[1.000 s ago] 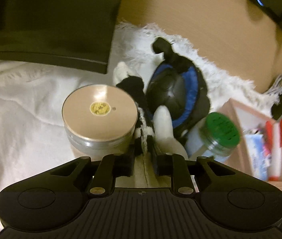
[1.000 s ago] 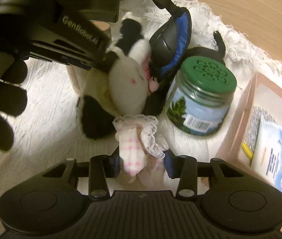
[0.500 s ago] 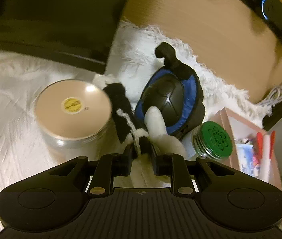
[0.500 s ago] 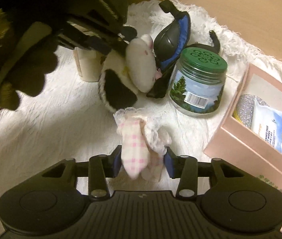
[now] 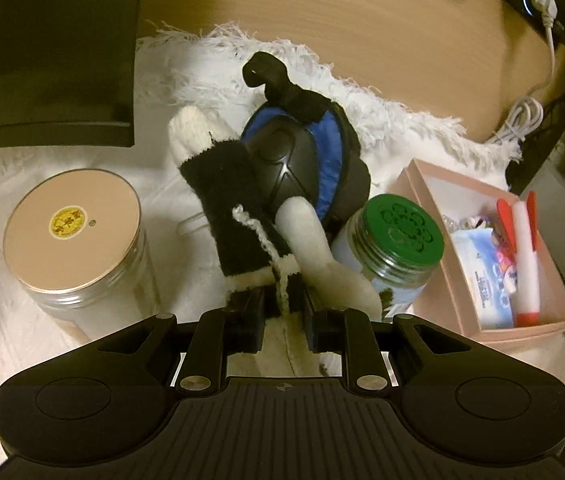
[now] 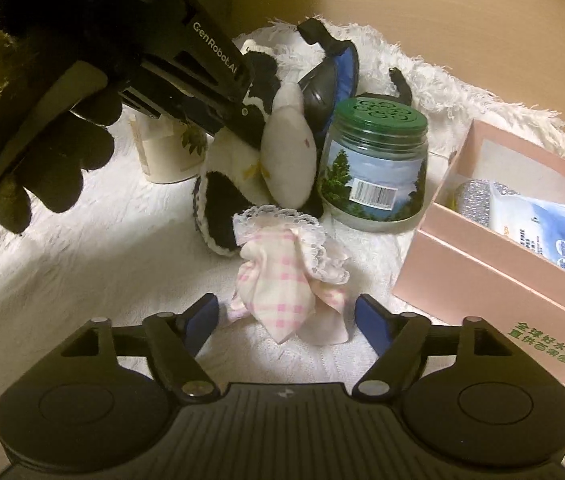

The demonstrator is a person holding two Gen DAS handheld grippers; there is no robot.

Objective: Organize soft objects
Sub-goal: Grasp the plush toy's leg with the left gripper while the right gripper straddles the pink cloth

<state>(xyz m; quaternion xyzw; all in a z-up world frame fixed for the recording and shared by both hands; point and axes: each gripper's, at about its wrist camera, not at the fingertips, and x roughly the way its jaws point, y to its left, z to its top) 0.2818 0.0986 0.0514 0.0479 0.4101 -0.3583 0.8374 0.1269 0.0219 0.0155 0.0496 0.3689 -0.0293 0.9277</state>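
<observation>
My left gripper (image 5: 283, 322) is shut on a black-and-white plush cow (image 5: 238, 204). In the right wrist view the cow (image 6: 282, 152) hangs from the left gripper (image 6: 242, 104), with its lower end on the white cloth (image 6: 82, 264). A pink checked cloth doll with lace trim (image 6: 282, 276) lies on the cloth just in front of my right gripper (image 6: 287, 312), whose jaws stand wide open on either side of it, not touching. A black and blue padded object (image 5: 306, 160) lies behind the cow.
A green-lidded glass jar (image 6: 374, 160) stands right of the cow. A pink box (image 6: 502, 216) with packets and pens is at the right. A metal-lidded jar (image 5: 74, 240) stands at the left. A dark box (image 5: 46, 48) sits behind it. The wooden table edge lies beyond the fringed cloth.
My right gripper has opened and let go of the pink doll, which now lies on the cloth. My left gripper still holds the cow and has shifted a little.
</observation>
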